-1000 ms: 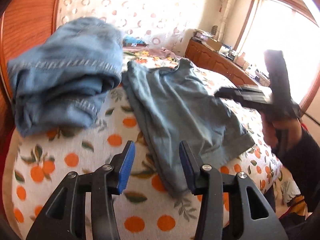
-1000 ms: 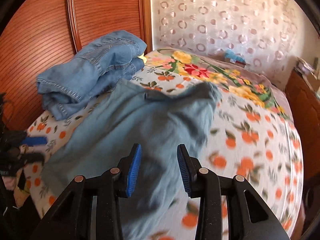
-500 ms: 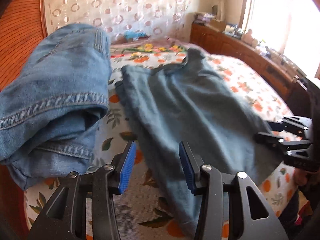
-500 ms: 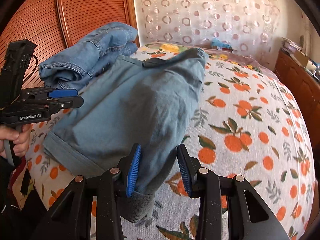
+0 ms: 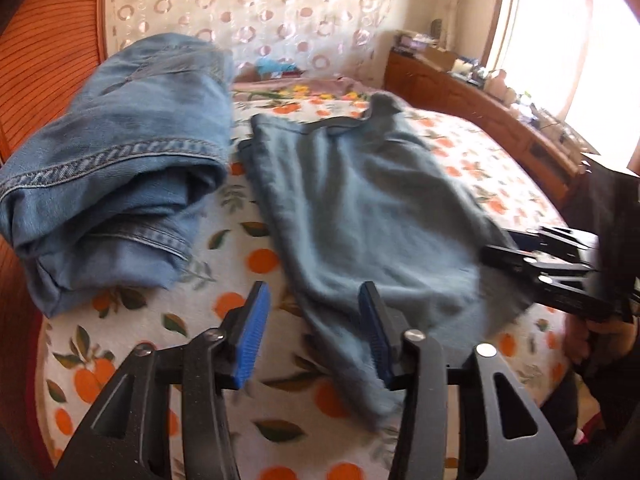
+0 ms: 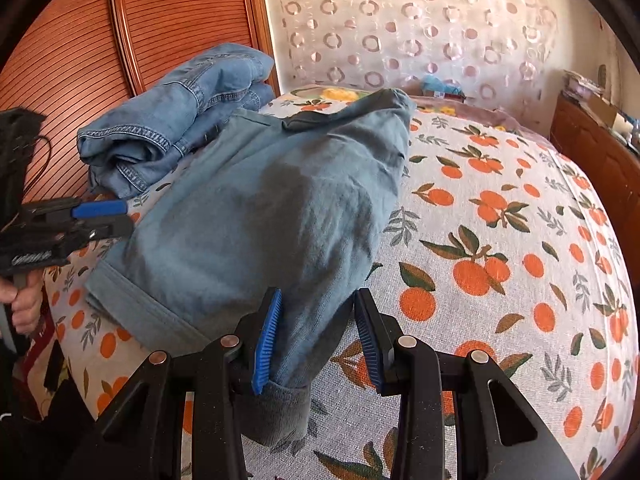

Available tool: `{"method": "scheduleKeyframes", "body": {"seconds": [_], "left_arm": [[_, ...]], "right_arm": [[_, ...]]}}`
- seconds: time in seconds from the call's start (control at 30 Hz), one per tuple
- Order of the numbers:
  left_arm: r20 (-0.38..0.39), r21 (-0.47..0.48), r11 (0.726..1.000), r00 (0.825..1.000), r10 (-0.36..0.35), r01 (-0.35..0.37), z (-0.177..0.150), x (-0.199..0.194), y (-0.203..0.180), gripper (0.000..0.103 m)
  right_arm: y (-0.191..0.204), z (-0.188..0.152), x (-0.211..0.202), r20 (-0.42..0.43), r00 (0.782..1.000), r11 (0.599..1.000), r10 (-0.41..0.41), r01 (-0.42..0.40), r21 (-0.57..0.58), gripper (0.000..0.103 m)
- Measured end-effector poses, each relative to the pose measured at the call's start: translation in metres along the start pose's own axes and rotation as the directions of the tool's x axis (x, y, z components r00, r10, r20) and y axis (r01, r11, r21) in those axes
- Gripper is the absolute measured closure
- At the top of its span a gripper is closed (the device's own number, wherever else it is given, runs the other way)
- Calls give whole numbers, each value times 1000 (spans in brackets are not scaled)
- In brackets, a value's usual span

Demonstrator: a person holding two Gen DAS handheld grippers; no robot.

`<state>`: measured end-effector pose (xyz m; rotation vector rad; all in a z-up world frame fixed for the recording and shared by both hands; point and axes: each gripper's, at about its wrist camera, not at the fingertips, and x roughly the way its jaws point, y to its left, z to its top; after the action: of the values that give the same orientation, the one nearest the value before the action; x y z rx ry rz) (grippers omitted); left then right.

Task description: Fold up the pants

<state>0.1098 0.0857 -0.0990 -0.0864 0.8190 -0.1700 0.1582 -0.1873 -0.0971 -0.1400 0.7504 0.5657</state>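
On my far left a wooden slatted headboard [image 6: 72, 60] backs the bed [image 6: 500, 240], whose cover is printed with oranges. Against it sits a bundled heap of denim jeans [image 5: 116, 184], just beside the pants [image 5: 360, 216] I'm folding. Those grey-blue pants lie flat down the middle of the bed, waistband toward the far curtain [image 6: 400, 28].

My left gripper [image 5: 316, 344] has just been opening; its jaws stand apart over the pants' near edge, not pressing the cloth. My right gripper [image 6: 318, 336] has its jaws apart too, a fold of the trouser leg hanging between them against the left pad. A wooden cabinet [image 5: 480, 120] cluttered with small things runs under the bright window [image 5: 568, 32] on the right.
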Motion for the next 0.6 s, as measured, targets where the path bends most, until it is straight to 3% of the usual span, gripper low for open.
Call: {"method": "scheduleKeyframes", "body": {"seconds": [0.1, 0.47, 0.6], "left_arm": [[8, 7, 1000, 1000, -3, 3, -4, -1, -8, 37], [-34, -34, 999, 999, -18, 17, -33, 0, -12, 37], [-24, -16, 1000, 1000, -9, 8, -41, -4, -19, 45]], "right_arm": [[1, 1, 0, 3, 1000, 1000, -7, 7, -3, 64], [2, -3, -3, 18, 1000, 1000, -17, 18, -8, 64], [1, -3, -3, 17, 1000, 1000, -18, 18, -7, 64]]}}
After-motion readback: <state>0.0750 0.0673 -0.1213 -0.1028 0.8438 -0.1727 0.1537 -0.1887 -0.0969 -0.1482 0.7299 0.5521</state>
